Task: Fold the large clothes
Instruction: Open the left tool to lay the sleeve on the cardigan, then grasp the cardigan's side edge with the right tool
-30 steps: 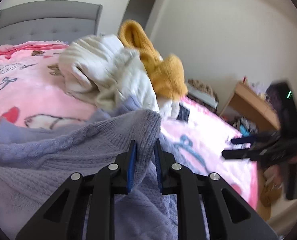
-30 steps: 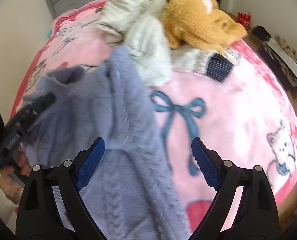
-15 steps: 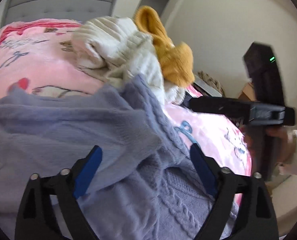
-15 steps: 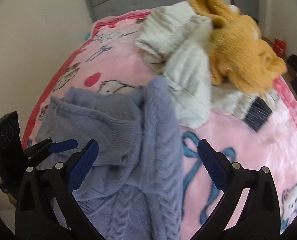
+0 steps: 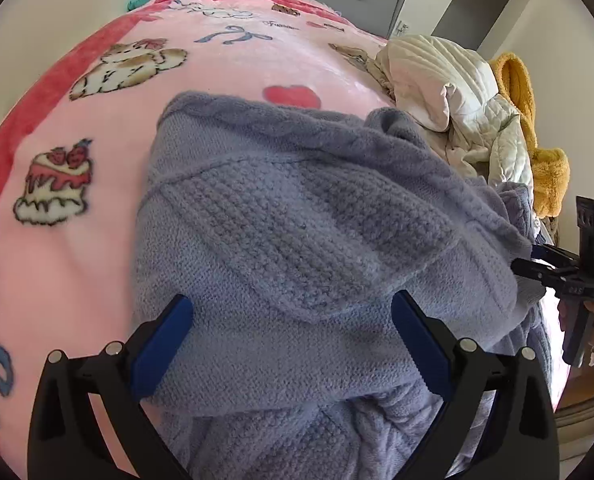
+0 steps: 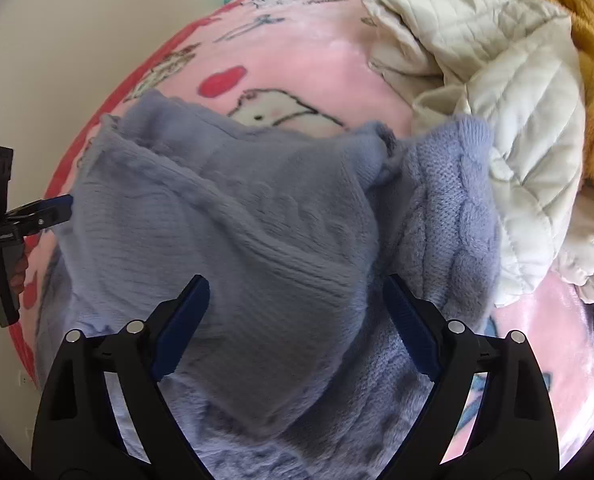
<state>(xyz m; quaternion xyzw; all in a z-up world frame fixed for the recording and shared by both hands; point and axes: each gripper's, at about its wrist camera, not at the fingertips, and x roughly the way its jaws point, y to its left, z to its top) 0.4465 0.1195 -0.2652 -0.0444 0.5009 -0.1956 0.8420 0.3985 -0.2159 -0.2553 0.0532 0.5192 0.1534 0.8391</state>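
On the bed, over a pink cartoon blanket [image 5: 225,68], lies the lavender knit sweater [image 5: 297,216], bunched into a rough heap rather than a flat rectangle. One part of it, with a ribbed edge, is turned over the rest, so a first fold looks laid, though loosely; a cable-knit part [image 6: 453,200] sticks out on the side toward the pile of other clothes, and the lower layers are rumpled. The left gripper [image 5: 293,340] hovers above the sweater with its jaws spread wide, having just been opening, and no cloth is pinched between them. The right gripper [image 6: 297,324] also stands released over the knit; its jaws have just been closing partway, but the pads press on nothing that I can see. Beside the sweater a cream quilted jacket [image 6: 509,92] and a mustard fleece garment [image 5: 545,176] sit in an unfolded heap, touching the sweater's edge. My reading is that the task is early: one garment is partly folded and wants squaring and at least another fold, and two large pieces are untouched.
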